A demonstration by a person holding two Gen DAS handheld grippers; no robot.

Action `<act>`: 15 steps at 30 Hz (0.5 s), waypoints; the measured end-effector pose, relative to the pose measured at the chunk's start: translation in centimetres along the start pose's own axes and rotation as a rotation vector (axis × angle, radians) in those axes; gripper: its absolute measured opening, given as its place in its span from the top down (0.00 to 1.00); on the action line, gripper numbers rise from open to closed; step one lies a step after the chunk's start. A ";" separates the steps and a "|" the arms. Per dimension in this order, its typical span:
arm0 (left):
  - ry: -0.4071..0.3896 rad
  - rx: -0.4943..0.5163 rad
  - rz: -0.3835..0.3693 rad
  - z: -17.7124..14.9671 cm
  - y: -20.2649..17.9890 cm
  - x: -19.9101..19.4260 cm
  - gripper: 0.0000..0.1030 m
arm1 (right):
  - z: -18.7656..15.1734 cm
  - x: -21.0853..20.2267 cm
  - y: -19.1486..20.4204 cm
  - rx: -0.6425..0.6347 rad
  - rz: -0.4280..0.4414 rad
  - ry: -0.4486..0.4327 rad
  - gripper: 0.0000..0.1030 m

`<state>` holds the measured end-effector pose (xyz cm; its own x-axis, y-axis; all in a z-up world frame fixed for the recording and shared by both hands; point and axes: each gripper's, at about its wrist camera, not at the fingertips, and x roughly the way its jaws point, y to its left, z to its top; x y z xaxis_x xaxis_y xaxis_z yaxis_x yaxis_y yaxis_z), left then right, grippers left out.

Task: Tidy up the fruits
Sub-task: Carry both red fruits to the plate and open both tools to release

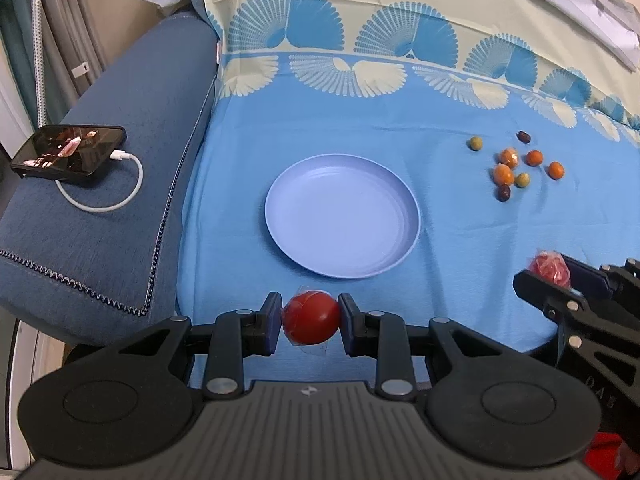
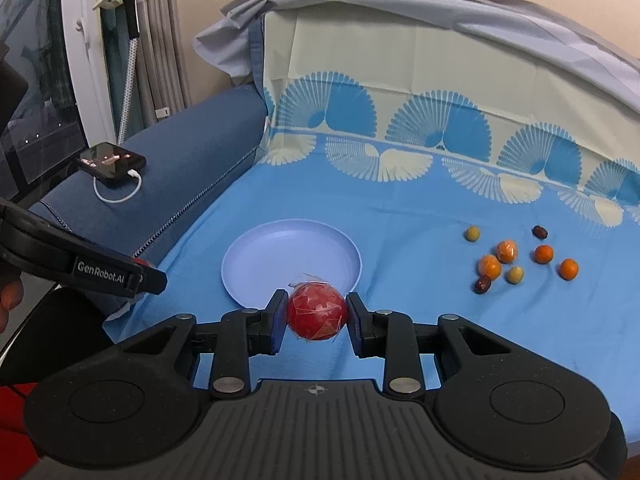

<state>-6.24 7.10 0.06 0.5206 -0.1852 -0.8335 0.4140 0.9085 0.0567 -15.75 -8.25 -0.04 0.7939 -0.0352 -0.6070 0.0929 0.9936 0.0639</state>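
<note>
While both loads are held above the blue sheet, the lilac plate lies centre. Left gripper: pinching a red fruit. Right gripper: pinching a wrapped red fruit. Small fruits are scattered far right. Release is best made low over the plate.

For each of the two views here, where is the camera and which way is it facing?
Left wrist: on the left gripper, looking forward and down along its fingers, which clamp a wrapped red fruit; the right gripper shows at right.
Right wrist: on the right gripper, same downward look, clamping a second wrapped red fruit; the left gripper shows at left.
Shared: the empty plate, the small scattered fruits, the phone and blue cloth.
</note>
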 end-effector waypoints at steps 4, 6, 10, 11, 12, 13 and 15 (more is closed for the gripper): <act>0.002 -0.007 0.015 1.7 0.3 1.6 0.68 | 0.3 1.7 -0.1 -0.010 -0.002 0.019 0.68; 0.007 -0.018 0.011 2.7 0.5 2.6 0.68 | 0.6 2.8 0.0 -0.013 0.001 0.033 0.68; 0.023 -0.027 0.014 4.7 0.8 5.3 0.68 | 0.8 5.5 0.4 -0.024 0.020 0.078 0.68; 0.029 -0.026 0.013 5.0 0.9 6.0 0.68 | 0.8 6.2 0.6 -0.026 0.023 0.088 0.68; 0.035 -0.026 0.009 5.4 0.9 6.8 0.68 | 0.9 7.0 0.7 -0.028 0.028 0.099 0.68; 0.047 -0.025 0.009 5.8 0.9 7.9 0.68 | 1.0 7.8 0.8 -0.029 0.032 0.110 0.68; 0.071 -0.023 0.010 6.5 0.9 9.8 0.68 | 1.3 9.6 0.8 -0.030 0.032 0.129 0.68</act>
<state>4.13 3.69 -4.44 0.4704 -0.1497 -0.8696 0.3916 0.9186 0.0537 -7.29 -7.88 -4.79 0.7119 0.0088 -0.7022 0.0489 0.9969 0.0621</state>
